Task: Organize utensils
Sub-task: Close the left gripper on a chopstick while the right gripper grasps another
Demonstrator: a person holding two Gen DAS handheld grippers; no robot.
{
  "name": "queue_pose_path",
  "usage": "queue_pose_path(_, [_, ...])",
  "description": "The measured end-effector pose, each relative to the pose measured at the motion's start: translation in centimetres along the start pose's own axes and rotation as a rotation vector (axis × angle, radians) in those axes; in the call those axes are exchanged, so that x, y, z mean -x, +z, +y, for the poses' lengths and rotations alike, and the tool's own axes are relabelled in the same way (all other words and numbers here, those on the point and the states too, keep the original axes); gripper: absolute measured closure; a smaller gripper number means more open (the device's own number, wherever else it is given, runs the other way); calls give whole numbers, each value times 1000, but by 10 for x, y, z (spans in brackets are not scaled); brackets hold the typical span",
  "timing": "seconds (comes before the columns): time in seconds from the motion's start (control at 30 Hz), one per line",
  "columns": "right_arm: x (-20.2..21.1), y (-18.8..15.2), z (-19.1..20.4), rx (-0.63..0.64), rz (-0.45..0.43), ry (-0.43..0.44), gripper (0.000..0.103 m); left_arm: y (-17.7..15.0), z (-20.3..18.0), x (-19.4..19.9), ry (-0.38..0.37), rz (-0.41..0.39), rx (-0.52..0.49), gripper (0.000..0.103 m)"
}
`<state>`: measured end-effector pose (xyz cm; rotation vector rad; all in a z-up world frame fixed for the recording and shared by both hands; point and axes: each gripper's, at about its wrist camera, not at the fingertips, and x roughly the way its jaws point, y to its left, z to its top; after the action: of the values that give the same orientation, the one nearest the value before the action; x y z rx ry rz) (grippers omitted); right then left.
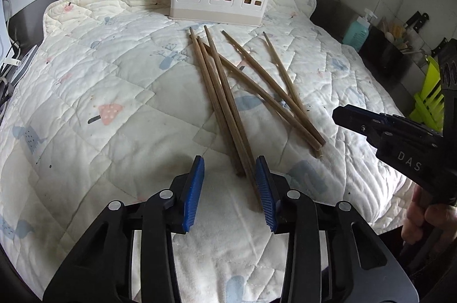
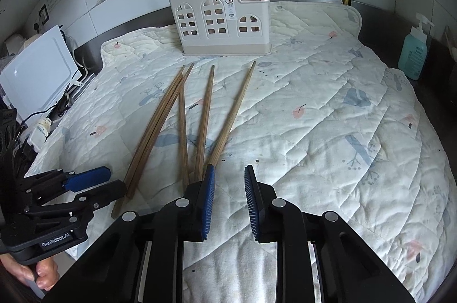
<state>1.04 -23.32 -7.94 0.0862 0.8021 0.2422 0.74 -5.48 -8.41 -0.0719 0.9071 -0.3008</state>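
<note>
Chopsticks lie loose on your quilted mat, in front of the cream holder where four more stand. Your left gripper, marked "GenRobot.AI", and right gripper, marked "DAS", both have fingers spread, holding nothing.

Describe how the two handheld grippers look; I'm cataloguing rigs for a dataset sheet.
Both are matte black plastic linkages with round silver pivot pins and ribbed blue rubber finger pads. The left gripper carries a white "GenRobot.AI" label on its body. The right gripper shows white "DAS" lettering. Bare fingers grip each handle; no sleeves or cables show on them.
</note>
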Motion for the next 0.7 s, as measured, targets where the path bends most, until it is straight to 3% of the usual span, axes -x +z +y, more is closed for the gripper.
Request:
queue_pose_path(0.3, [0, 0, 3, 4, -3, 8, 82, 3, 12, 2, 118, -16, -15, 66])
queue_pose_path(0.57, [-1, 2, 5, 8, -4, 12, 82, 6, 18, 5, 67, -28, 29, 66])
queue_pose_path(0.7, [-1, 2, 7, 11, -4, 16, 82, 8, 11, -2, 61, -21, 15, 77])
